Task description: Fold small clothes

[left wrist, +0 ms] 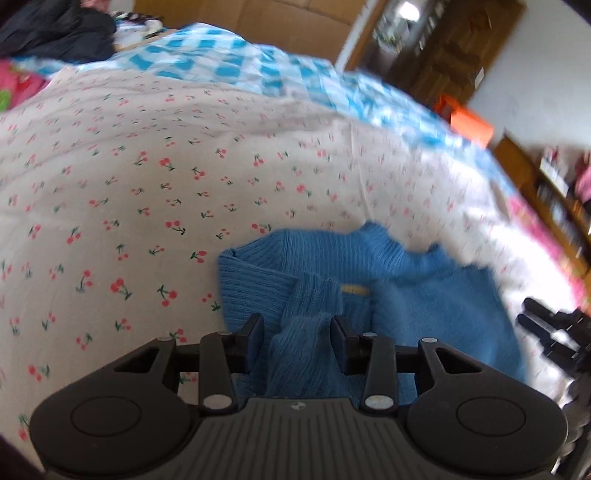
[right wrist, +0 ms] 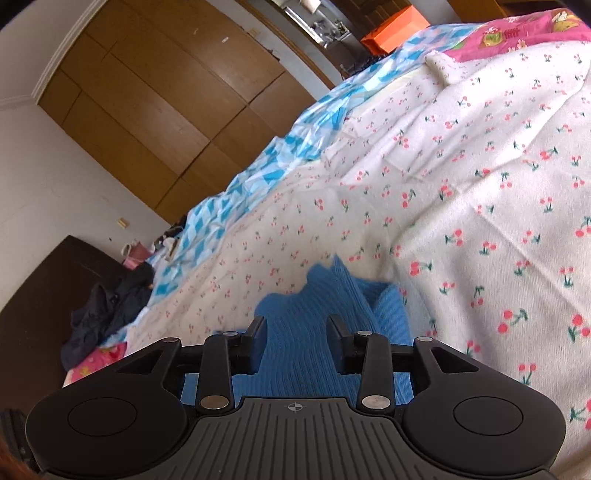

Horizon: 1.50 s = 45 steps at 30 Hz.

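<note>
A small blue knitted sweater (left wrist: pixel 424 295) lies partly folded on a cherry-print blanket (left wrist: pixel 147 184), a yellow label showing at its neck. My left gripper (left wrist: pixel 297 326) is open just above it. A bunched sleeve (left wrist: pixel 303 332) lies between the fingers, and the pads do not press on it. At the right edge of the left wrist view the right gripper (left wrist: pixel 526 312) sits beside the sweater's far side. In the right wrist view my right gripper (right wrist: pixel 296 325) is open over the sweater (right wrist: pixel 332 288), with flat knit under the gap and nothing gripped.
A blue checked sheet (left wrist: pixel 207 55) lies beyond the blanket, with a heap of dark clothes (left wrist: pixel 55 29) at the far end. An orange box (left wrist: pixel 465 118) and a wooden shelf (left wrist: pixel 554 192) stand past the bed's edge. Wooden wardrobe doors (right wrist: pixel 166 92) line the wall.
</note>
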### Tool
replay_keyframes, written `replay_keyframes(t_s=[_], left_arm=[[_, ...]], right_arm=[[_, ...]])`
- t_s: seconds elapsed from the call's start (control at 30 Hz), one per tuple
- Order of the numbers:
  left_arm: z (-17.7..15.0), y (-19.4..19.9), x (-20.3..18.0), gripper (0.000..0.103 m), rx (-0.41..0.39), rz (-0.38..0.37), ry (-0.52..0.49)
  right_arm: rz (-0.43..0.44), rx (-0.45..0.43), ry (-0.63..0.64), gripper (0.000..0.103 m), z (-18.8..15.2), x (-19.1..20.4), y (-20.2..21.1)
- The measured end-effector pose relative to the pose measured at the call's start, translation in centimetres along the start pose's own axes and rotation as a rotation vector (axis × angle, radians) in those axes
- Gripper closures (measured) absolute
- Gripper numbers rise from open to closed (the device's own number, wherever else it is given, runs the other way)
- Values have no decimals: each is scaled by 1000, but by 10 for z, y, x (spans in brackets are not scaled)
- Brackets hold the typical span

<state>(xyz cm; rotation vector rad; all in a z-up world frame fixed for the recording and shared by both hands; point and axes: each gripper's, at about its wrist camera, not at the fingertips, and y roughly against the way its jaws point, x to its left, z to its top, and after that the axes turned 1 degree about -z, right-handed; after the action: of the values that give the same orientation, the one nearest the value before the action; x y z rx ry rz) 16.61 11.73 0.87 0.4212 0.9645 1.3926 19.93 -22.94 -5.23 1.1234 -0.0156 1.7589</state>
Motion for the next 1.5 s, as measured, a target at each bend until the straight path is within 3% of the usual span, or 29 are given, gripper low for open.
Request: replay_keyframes(t_s=[0.2, 0.27, 0.3, 0.37, 0.47, 0.57, 0.67, 0.73, 0.87, 1.07, 1.17, 1.33, 1.4, 1.43, 1.5], left_arm=[[3, -16, -8, 63, 83, 48, -84], [7, -12, -6, 82, 84, 37, -65], [9, -10, -3, 85, 81, 21, -36], [15, -2, 4, 87, 41, -6, 27], [19, 14, 7, 90, -80, -19, 75], [16, 17, 11, 90, -191, 24, 103], [10, -9, 24, 90, -127, 106, 142], [2, -17, 30, 89, -106, 114, 171], [-1, 0, 29, 89, -182, 124, 201], [-3, 29, 6, 88, -269, 102, 104], [-11, 25, -6, 78, -248, 74, 65], [-25, 5, -6, 77, -186, 72, 107], [-26, 6, -4, 77, -199, 68, 123], [-25, 8, -5, 77, -210, 69, 123], [-24, 12, -7, 77, -249, 79, 114]], right_arm=[[15, 22, -32, 67, -13, -8, -4], [17, 22, -30, 67, -14, -10, -4], [19, 22, -35, 67, -15, -12, -4], [22, 16, -44, 68, -16, -15, -3], [18, -2, -39, 68, -17, -18, 1], [9, -19, -34, 68, -16, -19, 3], [-3, -22, -26, 68, -16, -19, 4], [-14, -36, 8, 68, -15, -16, 9], [-50, -67, 76, 67, -8, -8, 10], [-120, -54, 160, 67, 13, 0, -9], [-151, -19, 225, 67, 17, 8, -27], [-238, 65, 278, 67, 15, 10, -54], [-222, 79, 264, 78, 14, 8, -53], [-211, 79, 260, 94, 14, 9, -50], [-183, 51, 235, 96, 19, 10, -38]])
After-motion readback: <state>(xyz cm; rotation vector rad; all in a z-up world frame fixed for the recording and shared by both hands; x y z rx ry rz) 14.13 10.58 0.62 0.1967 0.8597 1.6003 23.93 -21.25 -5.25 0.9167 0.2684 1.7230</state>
